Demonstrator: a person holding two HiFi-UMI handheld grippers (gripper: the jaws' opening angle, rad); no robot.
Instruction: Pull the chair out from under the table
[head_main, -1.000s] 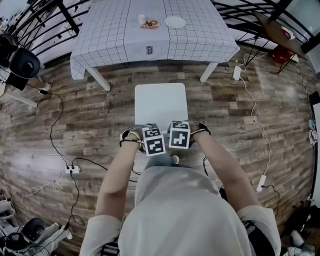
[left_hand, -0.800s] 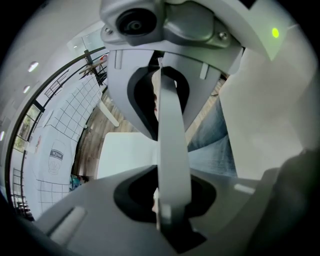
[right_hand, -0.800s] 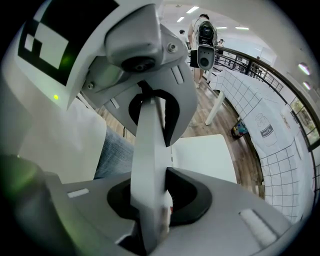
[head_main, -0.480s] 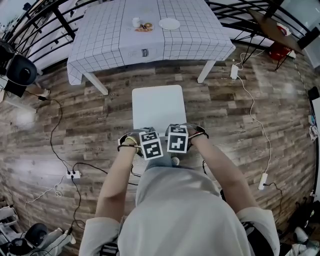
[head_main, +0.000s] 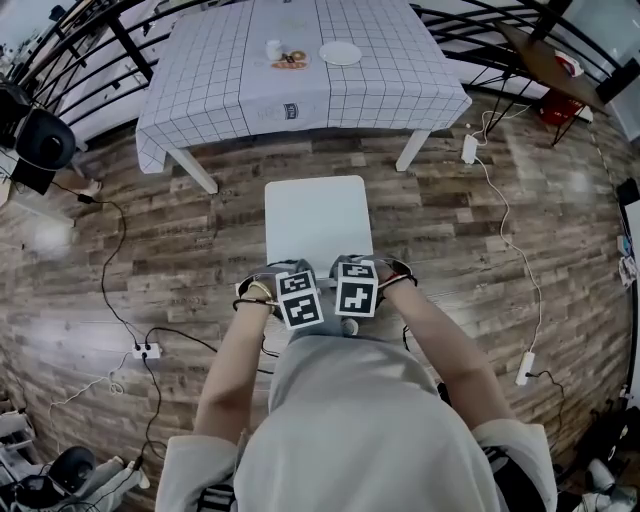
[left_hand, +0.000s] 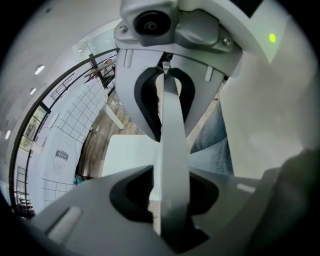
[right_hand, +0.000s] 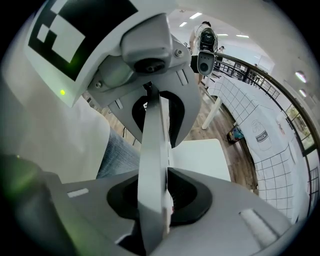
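We clamp our right gripper (head_main: 357, 272) on the thin, flat backrest (right_hand: 152, 165) of the chair (head_main: 318, 215). Our left gripper (head_main: 288, 278) straddles it loosely, jaws just opening. The smooth white square chair stands clear of the grid-checked table (head_main: 300, 90) on the wood-plank floor (head_main: 480, 230).

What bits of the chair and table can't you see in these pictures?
- Legs of the chair: in the head view, hidden under its own white seat.
- Small things beside the plate: in the head view, too small to tell what they are.
- Far side of the table: cut off by the top edge of the head view.
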